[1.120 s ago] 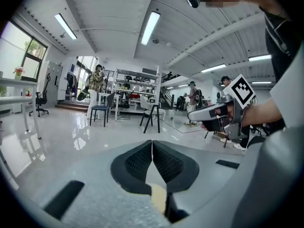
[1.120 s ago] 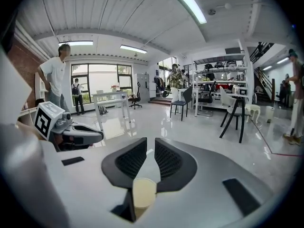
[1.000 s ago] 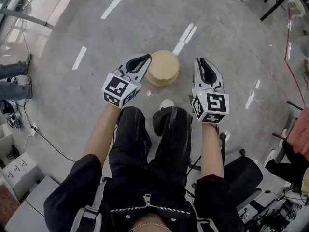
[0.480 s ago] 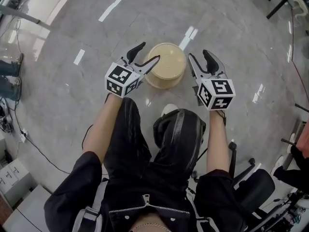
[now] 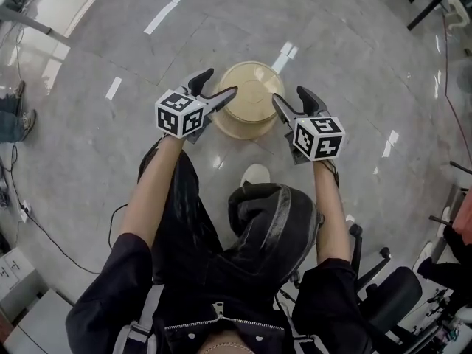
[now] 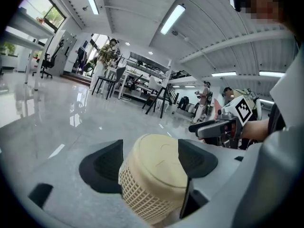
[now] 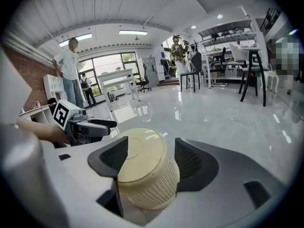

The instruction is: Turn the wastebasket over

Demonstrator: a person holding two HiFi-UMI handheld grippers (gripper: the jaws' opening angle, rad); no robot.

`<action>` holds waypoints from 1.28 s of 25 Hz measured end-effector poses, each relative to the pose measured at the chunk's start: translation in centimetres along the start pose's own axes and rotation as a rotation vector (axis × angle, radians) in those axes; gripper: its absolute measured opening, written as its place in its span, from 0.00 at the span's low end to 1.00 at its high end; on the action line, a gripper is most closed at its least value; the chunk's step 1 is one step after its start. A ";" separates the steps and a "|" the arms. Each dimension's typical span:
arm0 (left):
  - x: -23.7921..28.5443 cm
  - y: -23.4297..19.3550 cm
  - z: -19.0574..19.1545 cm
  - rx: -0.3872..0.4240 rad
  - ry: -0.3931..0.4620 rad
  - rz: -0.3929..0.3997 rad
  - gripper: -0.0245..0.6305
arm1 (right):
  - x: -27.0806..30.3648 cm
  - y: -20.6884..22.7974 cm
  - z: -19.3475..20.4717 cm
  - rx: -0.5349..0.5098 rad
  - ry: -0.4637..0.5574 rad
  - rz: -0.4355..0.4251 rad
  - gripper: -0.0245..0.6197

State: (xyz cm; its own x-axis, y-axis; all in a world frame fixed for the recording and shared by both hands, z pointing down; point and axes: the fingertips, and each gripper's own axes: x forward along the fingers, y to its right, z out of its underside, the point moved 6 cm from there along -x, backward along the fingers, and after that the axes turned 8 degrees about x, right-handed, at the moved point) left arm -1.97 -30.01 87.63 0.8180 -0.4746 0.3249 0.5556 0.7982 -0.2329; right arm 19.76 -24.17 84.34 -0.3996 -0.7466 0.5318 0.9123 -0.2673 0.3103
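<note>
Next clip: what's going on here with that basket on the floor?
A person holds a two-jaw gripper in each hand, reaching down to a cream mesh wastebasket that stands base-up on the glossy grey floor. The left gripper and the right gripper flank it on opposite sides. Each gripper view shows the jaws apart with the basket between them. Neither has closed on it, so the basket has not yet been turned over.
</note>
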 end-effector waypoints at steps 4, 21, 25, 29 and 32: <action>0.7 0.4 2.0 -0.035 -0.055 0.055 0.58 | 1.9 1.3 2.1 0.072 -0.056 -0.044 0.50; 3.5 2.6 3.5 0.021 -0.107 0.142 0.58 | 2.8 3.8 3.9 0.227 -0.131 -0.072 0.49; 5.0 5.1 2.9 0.028 -0.100 0.202 0.58 | -0.1 5.3 2.2 0.219 -0.051 0.014 0.49; 6.2 6.5 2.8 -0.002 -0.102 0.254 0.58 | -3.1 4.9 -0.1 0.132 0.020 0.048 0.49; 5.9 5.8 3.4 0.010 -0.135 0.259 0.58 | -3.4 2.8 -1.0 0.040 0.039 0.031 0.49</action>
State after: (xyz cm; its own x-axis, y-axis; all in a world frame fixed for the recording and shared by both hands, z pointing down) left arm 5.54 -26.91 91.33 0.9048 -0.2015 0.3752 0.3290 0.8901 -0.3155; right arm 23.76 -23.01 82.64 -0.3671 -0.7773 0.5109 0.9194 -0.2201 0.3259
